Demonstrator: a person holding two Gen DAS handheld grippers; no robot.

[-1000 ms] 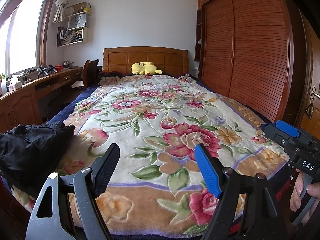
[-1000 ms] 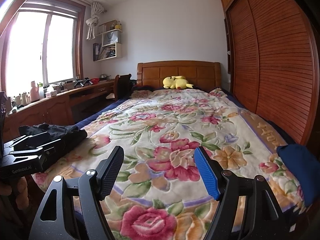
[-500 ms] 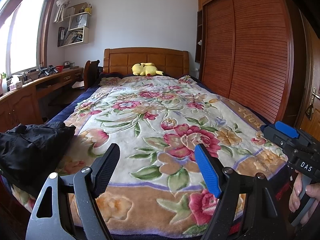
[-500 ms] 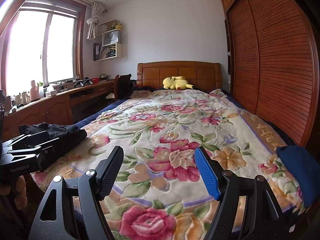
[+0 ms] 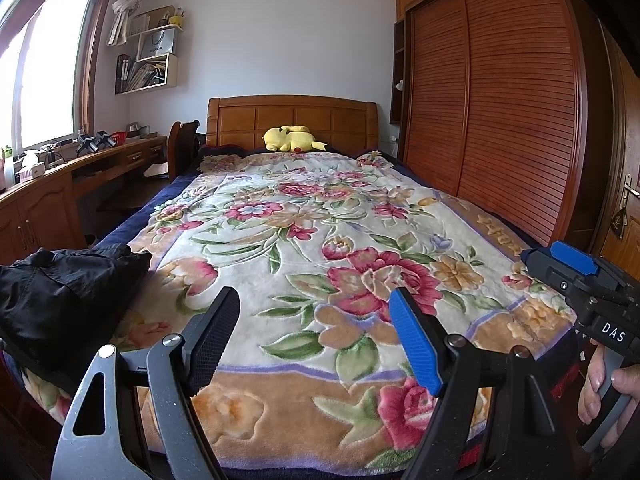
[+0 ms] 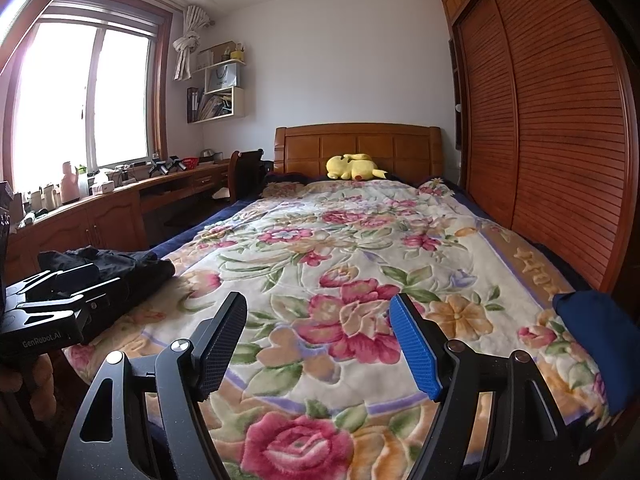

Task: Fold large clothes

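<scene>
A black garment (image 5: pixel 60 292) lies heaped at the bed's (image 5: pixel 320 240) near-left corner. It looks soft, light and floppy; an edge or corner seems best to pinch. Left tongs (image 5: pixel 314 332) and right tongs (image 6: pixel 318 336) gape wide, empty.

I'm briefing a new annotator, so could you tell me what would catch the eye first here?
The bright floral blanket covering the whole bed dominates both views. A crumpled black garment lies at its near left corner, and a yellow plush toy rests by the headboard. Both grippers, left and right, hover open and empty.
</scene>
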